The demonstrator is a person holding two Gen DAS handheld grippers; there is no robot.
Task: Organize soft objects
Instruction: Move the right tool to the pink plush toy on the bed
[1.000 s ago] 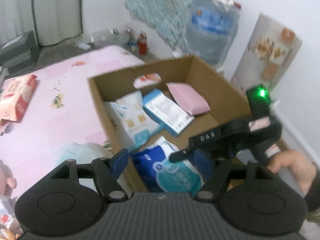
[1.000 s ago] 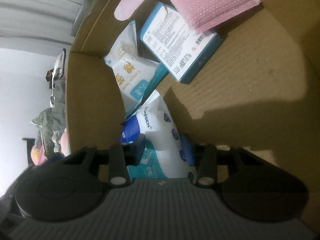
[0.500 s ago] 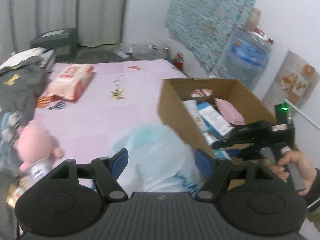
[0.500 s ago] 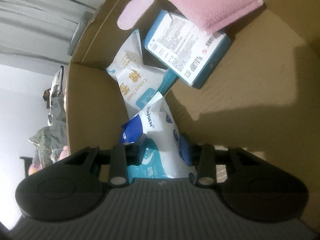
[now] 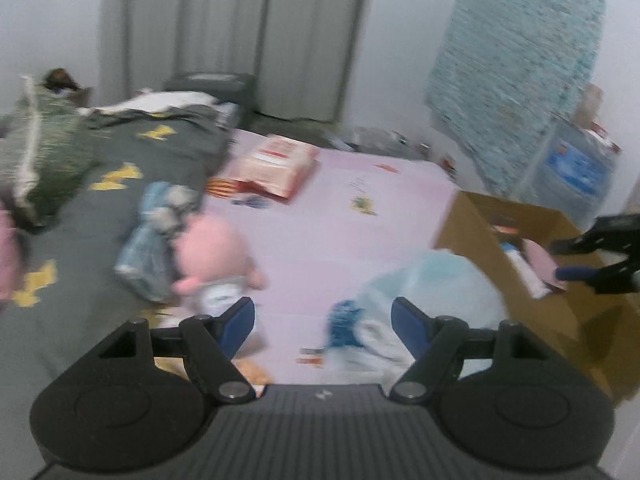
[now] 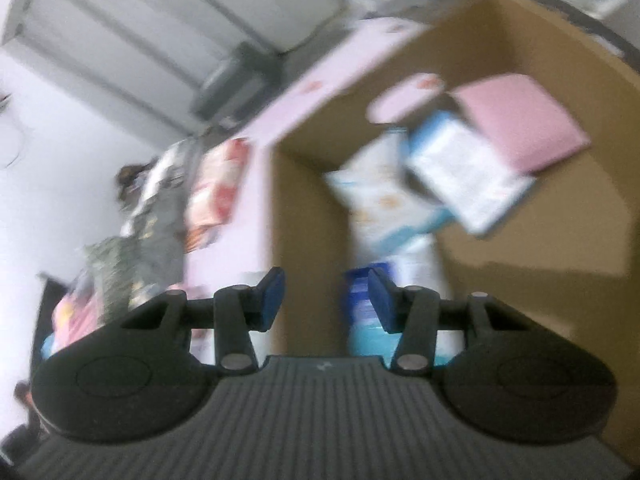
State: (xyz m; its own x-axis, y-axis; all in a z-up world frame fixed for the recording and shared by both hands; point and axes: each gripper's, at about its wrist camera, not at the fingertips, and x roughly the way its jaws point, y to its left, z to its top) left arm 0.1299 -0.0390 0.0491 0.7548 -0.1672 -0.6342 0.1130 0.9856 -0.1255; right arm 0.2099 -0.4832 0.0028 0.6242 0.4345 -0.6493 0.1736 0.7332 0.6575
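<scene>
A bare stretch of the pink mat (image 5: 320,240) is left open between the pink plush toy (image 5: 212,252) and the light blue bag (image 5: 424,300). Passage to the right is blocked by the cardboard box (image 5: 472,220) wall. Inside the box, bare floor (image 6: 540,248) is left beside the packs (image 6: 464,176).

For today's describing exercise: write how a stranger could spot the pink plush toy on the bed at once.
Start at the bed's pink sheet, with the cardboard box on its right side. Go left to where the sheet meets the dark grey quilt. The pink plush toy lies at that border, beside a crumpled blue packet; it alone is round, plain pink and fuzzy.
</scene>
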